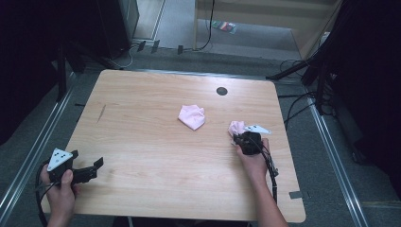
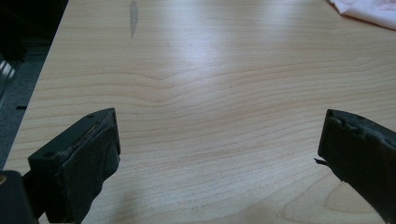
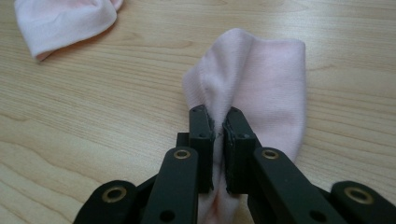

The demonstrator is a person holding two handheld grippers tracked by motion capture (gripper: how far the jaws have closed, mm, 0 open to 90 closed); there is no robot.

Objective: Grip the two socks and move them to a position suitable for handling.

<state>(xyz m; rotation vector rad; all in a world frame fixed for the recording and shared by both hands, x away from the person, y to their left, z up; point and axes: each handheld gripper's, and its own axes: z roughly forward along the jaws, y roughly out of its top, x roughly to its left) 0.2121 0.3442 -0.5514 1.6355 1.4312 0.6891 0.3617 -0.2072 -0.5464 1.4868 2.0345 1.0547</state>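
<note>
Wooden table [image 1: 156, 156] bears two pink socks [image 1: 192, 117], well apart.

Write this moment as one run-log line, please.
right gripper: shut on pale pink fabric sock | left gripper: open, idle | second pink sock: mid-table, untouched | wooden table

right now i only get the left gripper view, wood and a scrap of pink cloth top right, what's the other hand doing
Observer: The right gripper is shut on a pink sock, pinching a fold of it on the table.
Operator: is that my pink scrap
Observer: No. Yours is a second sock, lying crumpled near the table's middle, apart from the pinched one.
Operator: and my left gripper, where is it
Observer: The left gripper is at the near left corner, jaws wide open, nothing between them.
</note>
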